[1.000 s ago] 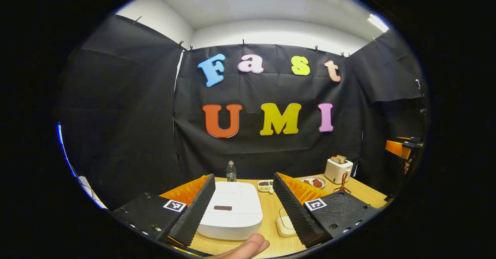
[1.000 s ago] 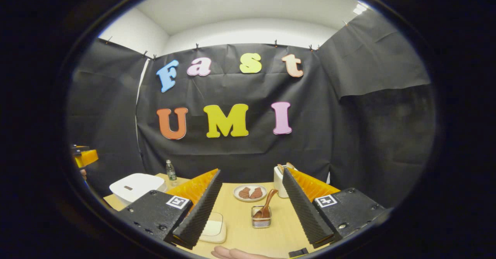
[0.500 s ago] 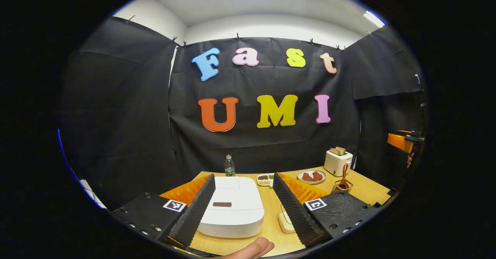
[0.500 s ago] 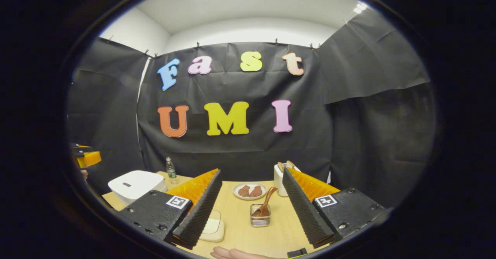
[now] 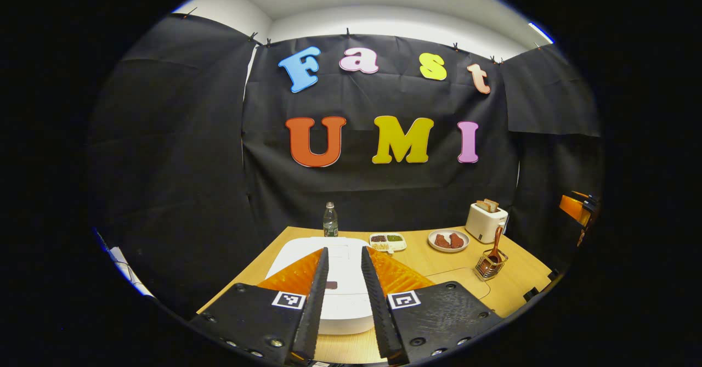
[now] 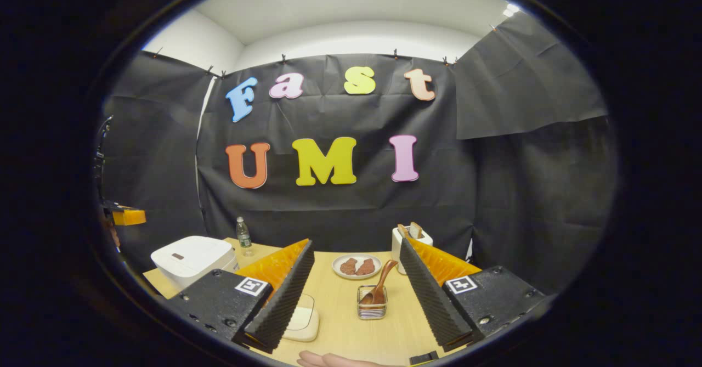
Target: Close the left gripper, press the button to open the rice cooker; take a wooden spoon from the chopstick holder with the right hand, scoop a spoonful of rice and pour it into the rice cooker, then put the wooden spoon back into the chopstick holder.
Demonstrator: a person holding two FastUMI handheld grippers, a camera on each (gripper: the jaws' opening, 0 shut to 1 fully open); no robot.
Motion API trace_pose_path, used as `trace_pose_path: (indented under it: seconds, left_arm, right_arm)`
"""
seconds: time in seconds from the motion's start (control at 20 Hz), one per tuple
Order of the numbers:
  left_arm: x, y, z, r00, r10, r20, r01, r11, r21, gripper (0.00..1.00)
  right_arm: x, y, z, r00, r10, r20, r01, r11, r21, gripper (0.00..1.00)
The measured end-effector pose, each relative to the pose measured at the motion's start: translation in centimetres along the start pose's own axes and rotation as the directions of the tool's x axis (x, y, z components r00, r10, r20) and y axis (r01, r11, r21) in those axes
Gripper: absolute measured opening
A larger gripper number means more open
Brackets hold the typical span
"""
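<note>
Fingers [image 5: 317, 301] of the left gripper [image 5: 343, 257] drawn in to a narrow gap, not touching each other, nothing between them. Poised above the cooker [image 5: 343, 279], whose white lid lies shut with a small dark button [image 5: 330, 285] visible in the gap. Cooker on the table [image 5: 521, 279], at its left part. Behind the cooker, an upright bottle [image 5: 330, 220] near the wall. To its right, a small divided tray [image 5: 388, 240] of grains, then a plate [image 5: 448, 240] with two brownish pieces, then a toaster [image 5: 486, 221] with bread sticking out. Nearer on the right, a wire holder [image 5: 490, 266] with a spoon [image 5: 496, 244] standing in it, leaning slightly.

Fingers [image 6: 279, 293] of the right gripper [image 6: 355, 249] spread wide, holding nothing. Between them in the right gripper view, the holder [image 6: 372, 309] with the spoon [image 6: 379, 288] tilted, handle up to the right, bowl down inside. Well apart from both fingers. Behind it the plate [image 6: 357, 265] and, partly hidden by the right finger, the toaster [image 6: 403, 239]. A pale lidded dish [image 6: 303, 320] just beside the left finger. Cooker [image 6: 189, 257] far off on the left of that view, bottle [image 6: 243, 236] behind it. Left gripper [image 6: 127, 216] seen small at the left edge. Part of a hand [image 6: 329, 360] at the bottom edge.
</note>
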State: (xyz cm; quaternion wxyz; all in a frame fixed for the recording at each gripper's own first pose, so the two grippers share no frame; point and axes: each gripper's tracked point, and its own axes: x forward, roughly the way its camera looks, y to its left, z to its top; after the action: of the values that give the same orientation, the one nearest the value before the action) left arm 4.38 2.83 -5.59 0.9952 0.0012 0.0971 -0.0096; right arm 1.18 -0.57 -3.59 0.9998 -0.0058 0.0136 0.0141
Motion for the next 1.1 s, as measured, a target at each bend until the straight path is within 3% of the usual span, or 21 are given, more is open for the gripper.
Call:
trace_pose_path:
  seconds: [0.15,0.35,0.5,0.65,0.7,0.95,1.1]
  left_arm:
    - [1.4,-0.6,-0.3,0.997,-0.057,-0.045,0.057,0.998,-0.004,0.4]
    - [3.7,1.1,-1.6,0.993,0.017,-0.113,-0.013,0.999,0.032,0.41]
    - [5.0,2.5,-2.9,0.981,0.08,-0.176,-0.084,0.996,-0.012,0.0]
    - [6.0,3.0,-4.4,0.967,0.087,-0.238,-0.094,0.995,-0.019,0.0]
    - [6.5,3.1,-5.3,0.961,0.084,-0.264,-0.089,0.996,-0.007,0.0]
    - [7.7,4.1,-8.4,0.916,0.1,-0.388,-0.102,0.995,0.016,0.0]
    - [8.5,3.5,-9.3,0.91,0.09,-0.404,-0.094,0.996,0.01,0.0]
  right_arm:
    - [0.2,0.1,-0.2,1.0,0.003,0.002,-0.003,1.0,-0.007,1.0]
    - [0.0,0.7,0.2,1.0,0.028,0.008,-0.028,0.999,-0.03,1.0]
    - [-0.3,0.6,0.3,0.999,0.04,0.027,-0.039,0.998,-0.049,1.0]
    - [-0.6,0.0,-0.3,0.999,0.031,0.029,-0.029,0.998,-0.052,1.0]
    - [-0.6,0.1,-0.7,0.999,0.037,0.023,-0.036,0.998,-0.048,0.96]
    - [0.4,-0.5,-2.8,0.999,0.033,-0.023,-0.034,0.998,-0.051,0.96]
    - [0.9,-0.7,-3.8,0.998,0.037,-0.046,-0.039,0.999,-0.036,1.0]
